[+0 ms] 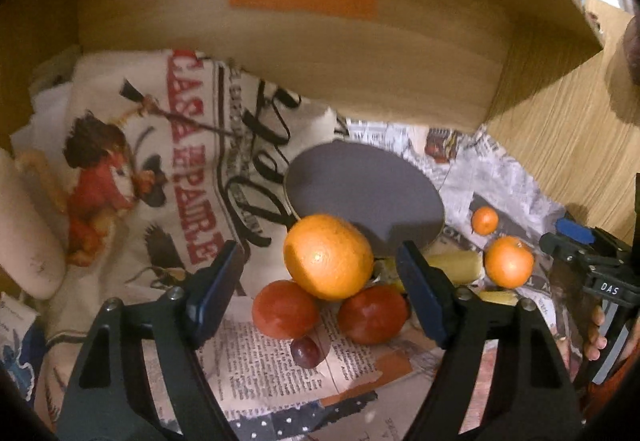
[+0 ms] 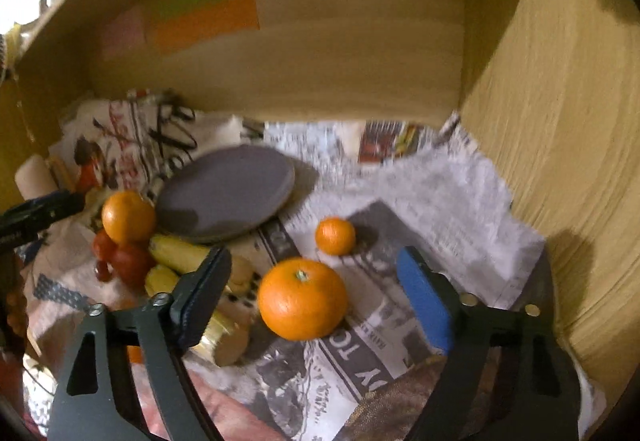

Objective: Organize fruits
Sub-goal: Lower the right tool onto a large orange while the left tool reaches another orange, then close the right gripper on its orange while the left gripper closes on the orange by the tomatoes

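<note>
The big orange sat on top of two red apples, straight ahead of the left gripper and centred in the gap between its fingers, with a grape just below the apples on the newspaper. The left gripper stood partly open, its pads on either side of the pile but pressing on nothing, so it held nothing. A second orange lay alone on the newspaper, stem up, straight ahead of the right gripper and between its fingers, touched by neither; that gripper was likewise partly open and empty. A small tangerine lay just beyond that orange, apart from it. Between the two groups lay bananas, their long axis running roughly across the right wrist view, near the apples. A grey plate rested behind the fruit, close to the big orange and bananas, and a printed cloth lay to its left. All of this lay inside a wooden shelf with coloured notes on its back wall. Each hand seemed lined up on its own orange: the left nearer the stacked one, the right nearer the lone one. The round fruit offered no preferred axis, though the stacked orange could have rolled off the apples if nudged.
</note>
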Tool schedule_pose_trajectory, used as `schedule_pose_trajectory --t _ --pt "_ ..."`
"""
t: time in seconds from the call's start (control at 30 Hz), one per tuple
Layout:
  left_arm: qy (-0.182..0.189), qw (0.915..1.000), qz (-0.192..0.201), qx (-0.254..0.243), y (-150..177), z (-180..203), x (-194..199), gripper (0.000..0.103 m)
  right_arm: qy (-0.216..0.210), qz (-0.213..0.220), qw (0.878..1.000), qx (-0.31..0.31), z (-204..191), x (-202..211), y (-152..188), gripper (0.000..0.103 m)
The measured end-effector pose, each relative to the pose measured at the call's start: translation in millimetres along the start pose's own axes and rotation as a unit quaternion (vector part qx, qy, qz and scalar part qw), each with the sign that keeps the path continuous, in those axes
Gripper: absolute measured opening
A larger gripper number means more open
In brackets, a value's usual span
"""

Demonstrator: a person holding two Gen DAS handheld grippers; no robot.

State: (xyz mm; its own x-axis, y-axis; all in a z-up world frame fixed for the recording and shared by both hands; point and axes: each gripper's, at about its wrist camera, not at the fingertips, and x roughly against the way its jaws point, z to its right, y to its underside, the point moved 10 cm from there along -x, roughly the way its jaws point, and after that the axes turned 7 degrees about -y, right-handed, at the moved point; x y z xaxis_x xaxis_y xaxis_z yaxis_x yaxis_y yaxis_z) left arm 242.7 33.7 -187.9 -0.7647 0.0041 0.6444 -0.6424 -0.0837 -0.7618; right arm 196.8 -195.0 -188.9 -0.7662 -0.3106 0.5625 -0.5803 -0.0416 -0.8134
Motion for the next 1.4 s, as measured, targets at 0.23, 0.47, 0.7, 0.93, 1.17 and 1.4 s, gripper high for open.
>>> schedule_pose_trajectory --t 0.23,0.47,0.7,0.93,1.17,1.4 --pt "0.008 0.9987 -0.046 -0.020 7.7 8.4 -34.2 0.079 -0.023 -0.053 0.998 -0.011 1.8 -26.4 17.2 0.077" --pt "0.022 0.9969 -0.074 -0.019 11.2 10.7 -56.1 0.075 -0.052 -0.102 0.993 -0.020 -3.4 -50.4 35.4 0.068" --pt "0.028 0.9949 -0.094 -0.022 19.7 16.5 -69.4 0.069 -0.055 -0.113 0.992 -0.035 0.4 -58.2 40.2 0.064" --pt "0.035 0.9953 -0.089 -0.016 17.1 16.3 -66.6 0.067 -0.044 -0.099 0.993 -0.036 2.8 -56.7 36.7 0.063" --pt "0.035 0.9977 -0.055 -0.019 -1.5 16.4 -46.0 0.053 -0.037 -0.069 0.996 -0.029 2.1 -41.2 20.2 0.062" --pt "0.039 0.9971 -0.046 -0.046 -14.7 21.6 -31.0 0.015 -0.041 -0.033 0.999 -0.009 -9.1 -26.2 -2.8 0.062"
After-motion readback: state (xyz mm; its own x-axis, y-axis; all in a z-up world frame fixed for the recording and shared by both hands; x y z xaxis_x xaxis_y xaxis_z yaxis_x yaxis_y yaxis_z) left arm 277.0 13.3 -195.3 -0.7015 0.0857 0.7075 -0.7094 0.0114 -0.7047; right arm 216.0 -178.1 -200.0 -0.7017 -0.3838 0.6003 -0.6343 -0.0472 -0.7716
